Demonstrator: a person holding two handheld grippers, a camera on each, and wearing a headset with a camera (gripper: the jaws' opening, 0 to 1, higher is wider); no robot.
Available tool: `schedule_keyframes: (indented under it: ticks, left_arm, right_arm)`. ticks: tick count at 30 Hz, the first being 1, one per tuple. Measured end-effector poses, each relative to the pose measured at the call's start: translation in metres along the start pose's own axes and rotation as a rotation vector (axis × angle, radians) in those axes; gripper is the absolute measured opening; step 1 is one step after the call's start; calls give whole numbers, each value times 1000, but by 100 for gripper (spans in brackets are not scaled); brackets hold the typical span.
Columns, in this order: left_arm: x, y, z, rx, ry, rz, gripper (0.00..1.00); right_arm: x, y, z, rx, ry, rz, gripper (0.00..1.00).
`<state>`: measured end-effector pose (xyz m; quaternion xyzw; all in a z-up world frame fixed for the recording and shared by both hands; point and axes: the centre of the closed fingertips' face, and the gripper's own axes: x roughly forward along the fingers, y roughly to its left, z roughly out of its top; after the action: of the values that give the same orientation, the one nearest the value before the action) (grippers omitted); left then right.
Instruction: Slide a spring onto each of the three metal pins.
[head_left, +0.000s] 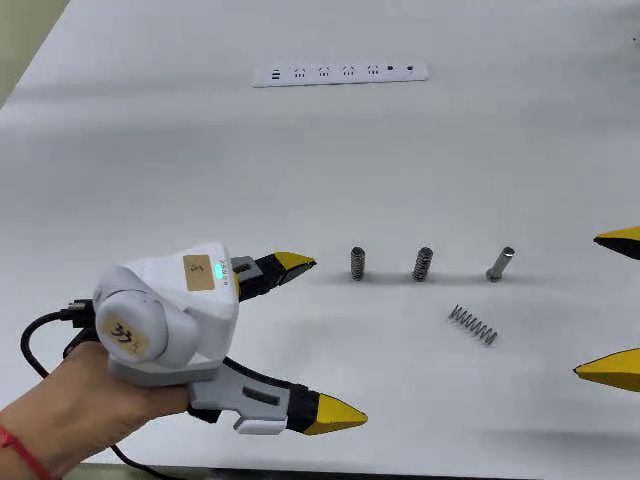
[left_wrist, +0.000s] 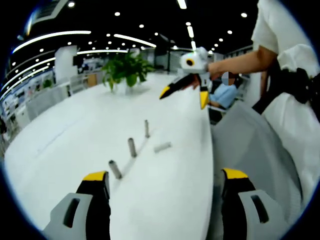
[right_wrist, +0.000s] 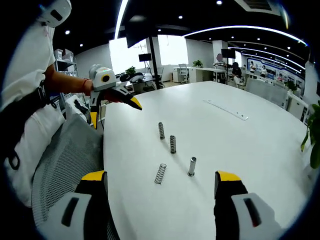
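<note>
Three metal pins stand in a row on the white table (head_left: 150, 170). The left pin (head_left: 358, 262) and the middle pin (head_left: 423, 263) each wear a spring. The right pin (head_left: 500, 264) is bare, seen also in the right gripper view (right_wrist: 192, 166). A loose spring (head_left: 472, 325) lies flat in front of the bare pin, loose spring (right_wrist: 160, 173) between my right jaws' line of sight. My left gripper (head_left: 318, 338) stands open and holds nothing, left of the pins. My right gripper (head_left: 615, 305) is open at the right edge, holding nothing.
A white power strip (head_left: 340, 73) lies at the table's far side. The table's near edge runs just below the left gripper. A mesh chair (right_wrist: 65, 160) stands beside the table. A potted plant (left_wrist: 127, 67) sits at the table's far end.
</note>
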<state>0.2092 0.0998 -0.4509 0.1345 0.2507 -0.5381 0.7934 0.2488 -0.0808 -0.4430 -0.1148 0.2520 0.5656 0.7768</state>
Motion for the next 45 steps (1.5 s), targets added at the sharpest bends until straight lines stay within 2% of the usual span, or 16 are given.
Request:
schedule_keyframes:
  ticks: [3, 10, 16, 19, 22, 25, 28, 29, 32, 36, 40, 45]
  left_arm:
    - [11, -2, 6, 42, 29, -19, 92]
    - [39, -8, 21, 117, 68, -72, 84]
    - [68, -6, 22, 230, 157, -119, 74]
    - [82, 0, 18, 297, 211, -127, 66]
    - [97, 2, 14, 319, 238, -142, 63]
    - [109, 7, 6, 379, 298, -158, 55]
    - [120, 10, 2, 424, 337, -168, 49]
    - [125, 10, 2, 446, 337, -177, 48]
    - [135, 8, 1, 452, 343, -197, 44]
    - [145, 9, -5, 532, 387, -207, 39]
    - [153, 7, -5, 547, 390, -226, 35]
    - [161, 10, -11, 583, 436, -227, 32]
  right_arm:
    - [-4, 3, -3, -3, -13, -2, 93]
    - [-10, 7, -5, -2, -36, -11, 94]
    - [-15, 4, -16, 11, -59, -24, 94]
    - [-18, 2, -23, 19, -68, -27, 93]
    - [-20, 1, -29, 28, -75, -32, 93]
    - [-23, 0, -35, 38, -78, -36, 93]
    - [-25, -1, -38, 43, -81, -41, 93]
    - [-25, -1, -39, 46, -84, -41, 93]
    - [-25, 0, -41, 53, -87, -42, 93]
    - [-26, -1, -45, 61, -86, -49, 93]
    - [-27, 0, -47, 64, -90, -54, 92]
    - [-28, 2, -50, 69, -96, -54, 92]
